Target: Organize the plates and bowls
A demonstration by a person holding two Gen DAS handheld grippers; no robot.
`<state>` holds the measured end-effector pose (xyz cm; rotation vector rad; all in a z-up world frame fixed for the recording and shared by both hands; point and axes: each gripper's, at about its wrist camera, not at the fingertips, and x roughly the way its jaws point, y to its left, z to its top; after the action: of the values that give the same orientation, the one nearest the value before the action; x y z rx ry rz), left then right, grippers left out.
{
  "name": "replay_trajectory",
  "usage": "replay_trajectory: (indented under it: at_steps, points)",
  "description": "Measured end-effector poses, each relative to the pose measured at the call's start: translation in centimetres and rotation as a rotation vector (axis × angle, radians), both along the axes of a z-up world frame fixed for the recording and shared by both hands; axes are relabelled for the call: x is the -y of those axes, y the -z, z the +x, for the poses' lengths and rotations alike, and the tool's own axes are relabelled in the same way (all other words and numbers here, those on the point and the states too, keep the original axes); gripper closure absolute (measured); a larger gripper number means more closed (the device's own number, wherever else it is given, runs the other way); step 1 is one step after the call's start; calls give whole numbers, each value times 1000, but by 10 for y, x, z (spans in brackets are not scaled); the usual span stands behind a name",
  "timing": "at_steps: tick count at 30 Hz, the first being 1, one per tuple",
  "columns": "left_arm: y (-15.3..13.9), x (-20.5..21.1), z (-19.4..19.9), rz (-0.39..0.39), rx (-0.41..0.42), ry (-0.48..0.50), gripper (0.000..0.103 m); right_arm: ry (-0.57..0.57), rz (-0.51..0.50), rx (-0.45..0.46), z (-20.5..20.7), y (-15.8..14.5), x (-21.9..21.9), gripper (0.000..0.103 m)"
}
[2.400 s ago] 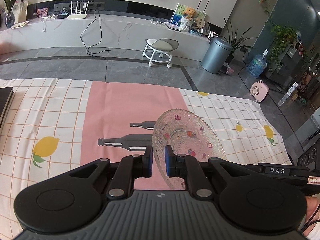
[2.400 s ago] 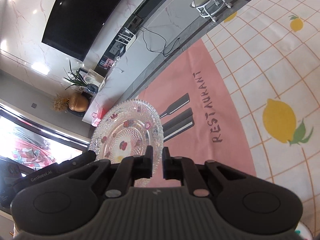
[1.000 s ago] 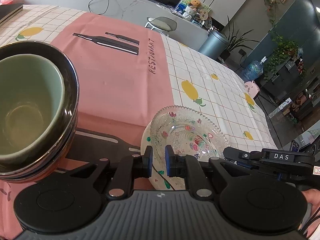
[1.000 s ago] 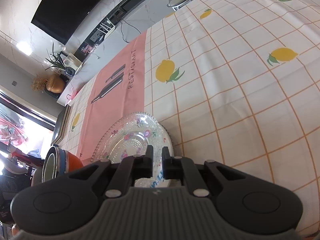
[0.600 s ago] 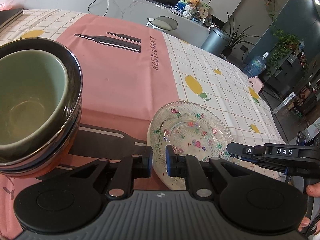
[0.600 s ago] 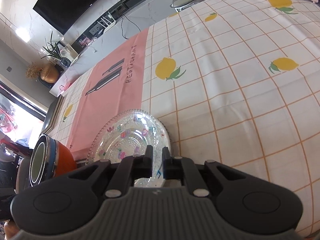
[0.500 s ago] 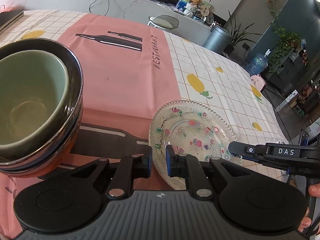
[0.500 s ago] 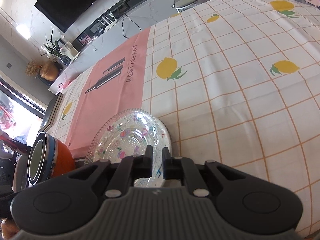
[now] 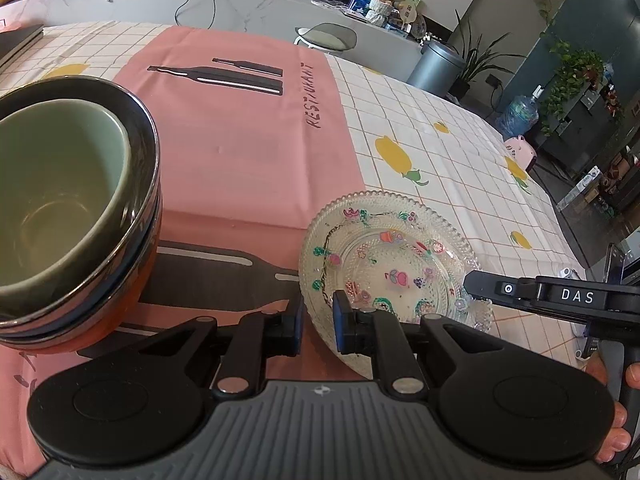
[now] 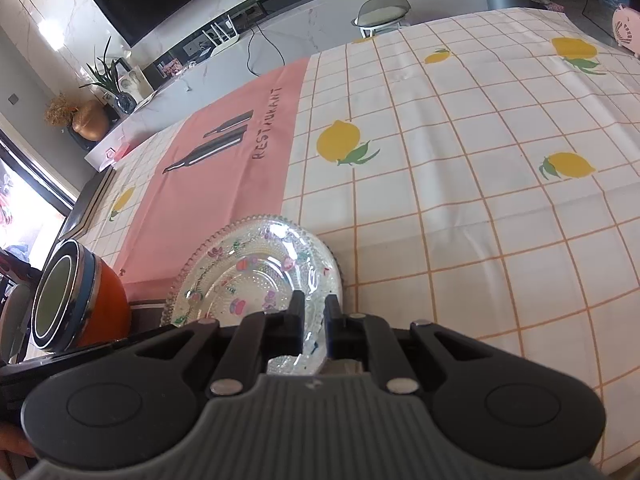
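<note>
A clear glass plate (image 9: 394, 264) with small coloured flower prints is held low over the tablecloth, tilted. My left gripper (image 9: 317, 320) is shut on its near-left rim. My right gripper (image 10: 311, 316) is shut on its opposite rim; it shows in the left wrist view (image 9: 532, 294) at the plate's right edge. The plate also shows in the right wrist view (image 10: 256, 268). A stack of bowls (image 9: 68, 208), a green one nested in dark-rimmed orange ones, stands on the table to the plate's left and shows in the right wrist view (image 10: 76, 292).
The table carries a white checked cloth with lemons (image 10: 460, 184) and a pink runner (image 9: 240, 136) printed with bottles. A dark flat object (image 9: 16, 42) lies at the far left edge. A stool (image 9: 326, 36) and a bin (image 9: 436, 66) stand beyond the table.
Both grippers have carried the plate down from up in the air to just above the cloth beside the bowl stack. In the last half second it has barely shifted.
</note>
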<state>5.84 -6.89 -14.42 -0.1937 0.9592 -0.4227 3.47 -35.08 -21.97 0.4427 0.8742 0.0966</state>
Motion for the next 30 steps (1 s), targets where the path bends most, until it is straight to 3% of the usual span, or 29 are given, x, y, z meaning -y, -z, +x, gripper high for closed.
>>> replay_trajectory:
  at_steps: [15,20,22,25,28,30]
  points:
    - [-2,1,0,-1,8,2,86,16,-37,-2,-1,0,-1,95]
    - [-5,-7,-2,4,37,-44,77,38,-21,11,-3,0,3,91]
    - [-8,-12,-1,-21,47,-61,77,52,-8,11,-4,0,6,82]
    - [-9,-13,0,-26,54,-63,87,56,15,10,-4,0,9,82]
    - [-7,-12,2,-28,40,-51,93,48,25,9,-4,1,9,95]
    - [-7,-10,1,-30,45,-37,99,50,22,7,-4,1,9,98]
